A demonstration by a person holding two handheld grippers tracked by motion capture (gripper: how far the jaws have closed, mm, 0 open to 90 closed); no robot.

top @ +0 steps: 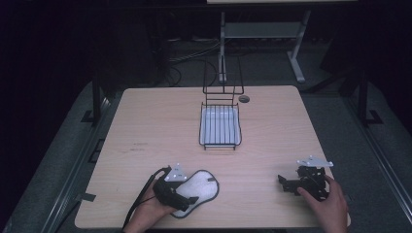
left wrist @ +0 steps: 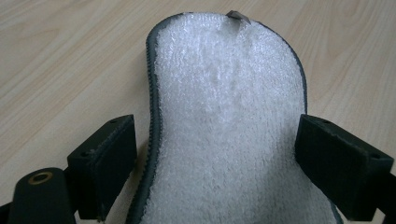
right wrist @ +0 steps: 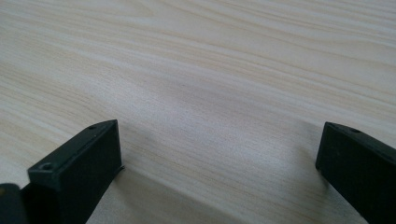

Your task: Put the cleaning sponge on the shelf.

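A white fleecy pad (top: 204, 184) with a dark stitched edge lies flat on the wooden table (top: 145, 126) near its front. In the left gripper view the pad (left wrist: 224, 93) runs away from the camera, a small grey tab (left wrist: 238, 16) at its far end. My left gripper (top: 187, 200) is low over the pad's near end and open (left wrist: 217, 140), one jaw on each side of it and neither pressing it. My right gripper (top: 284, 182) is at the front right, open (right wrist: 219, 149) over bare wood with nothing between its jaws.
A black wire rack (top: 219, 144) with a white tray inside stands at the middle back of the table, its tall wire frame (top: 222, 90) at the far end. A small dark round disc (top: 244, 99) lies beside it. Table legs and cables stand beyond.
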